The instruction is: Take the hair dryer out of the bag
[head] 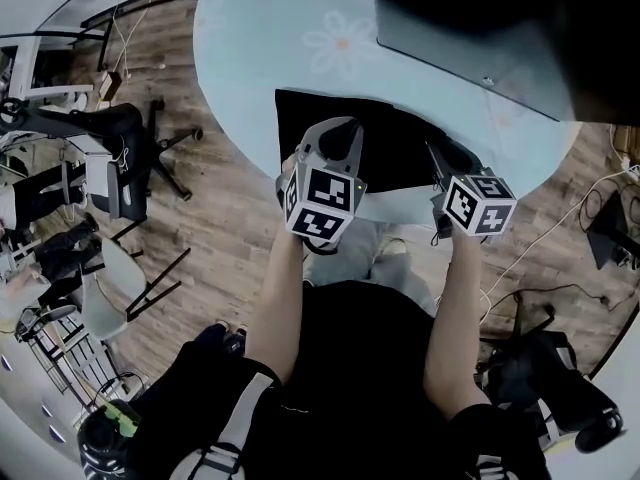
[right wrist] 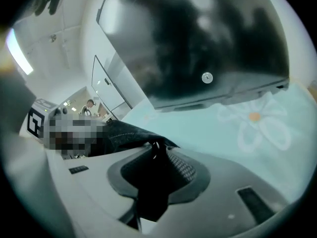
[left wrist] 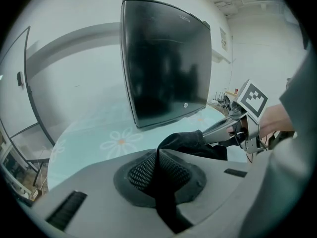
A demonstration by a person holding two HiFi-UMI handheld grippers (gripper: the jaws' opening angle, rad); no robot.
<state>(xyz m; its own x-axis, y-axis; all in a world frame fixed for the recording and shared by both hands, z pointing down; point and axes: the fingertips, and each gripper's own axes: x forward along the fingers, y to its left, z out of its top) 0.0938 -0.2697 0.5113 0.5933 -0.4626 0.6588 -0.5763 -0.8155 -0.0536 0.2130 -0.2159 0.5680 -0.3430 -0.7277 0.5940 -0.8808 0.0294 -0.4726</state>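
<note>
Head view has the bag (head: 395, 148) at the near edge of the table (head: 260, 48), dryer hidden. The left gripper (left wrist: 158, 151) is pinched tight on its fabric; the right gripper (right wrist: 154, 148) stands parted, the bag's edge at its tips.

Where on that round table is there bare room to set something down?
Bare tablecloth lies left of the dark panel, around the flower print, beyond the black bag. The near edge is crowded: bag, left gripper, right gripper.
</note>
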